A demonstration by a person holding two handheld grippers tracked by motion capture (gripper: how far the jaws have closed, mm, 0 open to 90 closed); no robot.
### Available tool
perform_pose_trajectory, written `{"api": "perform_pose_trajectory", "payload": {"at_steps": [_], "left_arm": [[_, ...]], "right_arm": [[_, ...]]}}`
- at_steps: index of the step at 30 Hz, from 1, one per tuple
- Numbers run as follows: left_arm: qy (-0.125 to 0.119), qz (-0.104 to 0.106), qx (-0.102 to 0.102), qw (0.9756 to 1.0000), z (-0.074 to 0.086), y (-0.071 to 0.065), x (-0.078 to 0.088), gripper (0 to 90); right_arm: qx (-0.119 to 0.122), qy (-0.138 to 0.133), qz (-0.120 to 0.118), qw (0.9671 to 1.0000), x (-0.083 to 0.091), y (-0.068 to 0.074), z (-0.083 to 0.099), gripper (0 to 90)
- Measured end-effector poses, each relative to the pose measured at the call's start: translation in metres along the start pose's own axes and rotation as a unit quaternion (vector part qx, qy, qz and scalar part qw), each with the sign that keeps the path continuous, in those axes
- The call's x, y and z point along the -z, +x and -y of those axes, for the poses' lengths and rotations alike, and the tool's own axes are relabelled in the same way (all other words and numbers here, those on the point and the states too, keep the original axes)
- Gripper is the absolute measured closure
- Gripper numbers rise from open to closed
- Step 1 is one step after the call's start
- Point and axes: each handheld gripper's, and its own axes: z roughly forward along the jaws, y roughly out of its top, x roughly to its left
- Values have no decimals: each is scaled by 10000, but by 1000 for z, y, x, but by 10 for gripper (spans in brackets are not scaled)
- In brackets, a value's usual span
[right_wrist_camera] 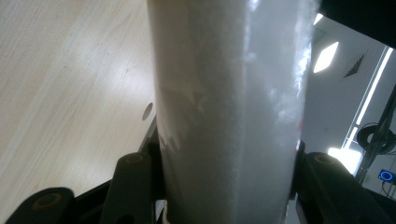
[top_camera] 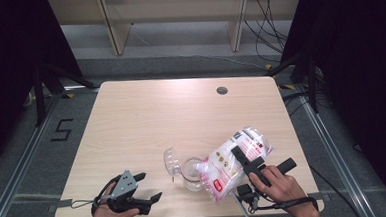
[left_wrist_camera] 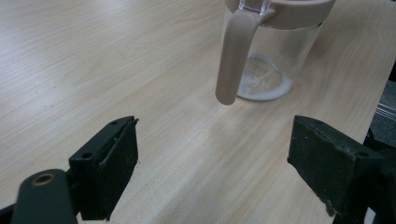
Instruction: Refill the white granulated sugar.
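High view showed the right gripper (top_camera: 248, 161) clamped on a bag (top_camera: 234, 161) of white grains, tilted with its lower end at the mouth of a clear jar (top_camera: 191, 173) near the table (top_camera: 146, 121) front edge. Beside the jar's left stood its flipped-up lid (top_camera: 172, 161). Left gripper (top_camera: 147, 188) rested at the front left, jaws wide and empty, aimed at the jar (left_wrist_camera: 266, 56), a little white powder in its bottom

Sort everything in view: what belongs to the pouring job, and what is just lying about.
In the job:
- bag of white grains, clamped by the right gripper
- glass jar, its hinged lid open

Lying about:
- left gripper, open and idle
- table
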Motion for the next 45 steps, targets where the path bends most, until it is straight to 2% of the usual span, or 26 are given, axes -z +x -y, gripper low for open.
{"api": "perform_pose_trajectory", "payload": {"at_steps": [1,2,11,14,15,16,20,23,24,25,28,29,31,32,33,36,37,38,40,41,42,45], "left_arm": [[11,10,4,10000,0,0,0,155],[11,1,134,9999,1,-2,0,155],[10,9,86,10000,0,-2,0,155],[-7,0,138,9999,0,-2,0,155],[0,1,133,9999,0,-2,0,155],[-1,-2,132,9999,0,-2,0,155],[-3,-3,135,9999,0,-2,0,155],[-40,3,173,9998,0,-3,0,155],[65,-42,45,10000,0,-1,1,155],[53,-37,61,10000,0,-1,1,155],[-15,-13,122,9999,0,-2,0,155],[54,-61,27,10000,0,0,1,155],[78,-55,31,9999,0,0,2,155],[68,-65,7,10000,0,0,2,155],[-47,-6,152,9999,0,-2,0,155],[81,-56,33,9999,0,0,2,155],[-18,-5,136,9999,0,-2,1,155],[-11,-7,131,9999,0,-2,1,155],[75,-54,12,10000,0,0,2,155],[62,-76,14,10000,0,0,1,155],[9,-6,96,10000,0,-1,1,155],[-5,-2,112,9999,0,-1,0,155]], "right_arm": [[4,5,0,10000,0,0,0,552],[7,-2,3,10000,0,0,0,552],[43,-8,3,10000,0,-1,0,553],[1,11,12,10000,0,0,0,554],[21,10,16,10000,0,-1,0,554],[228,-58,43,9997,-1,-3,1,554],[249,-69,43,9997,0,-4,2,554],[239,-67,68,9997,0,-4,2,554],[190,-48,67,9998,1,-4,2,555],[25,3,59,10000,1,-2,1,555],[30,2,55,10000,2,-3,2,555],[27,7,55,10000,2,-3,2,555],[30,17,58,10000,2,-3,2,556],[46,6,60,10000,2,-3,2,556],[259,-61,88,9996,1,-6,3,556],[234,-36,86,9997,2,-6,3,556],[232,-57,122,9996,2,-6,3,557],[235,-52,125,9996,2,-6,3,557],[20,31,73,10000,3,-4,3,557],[35,22,71,10000,3,-4,3,557],[278,-81,104,9995,2,-8,3,557],[208,-63,109,9997,3,-7,3,558]]}}
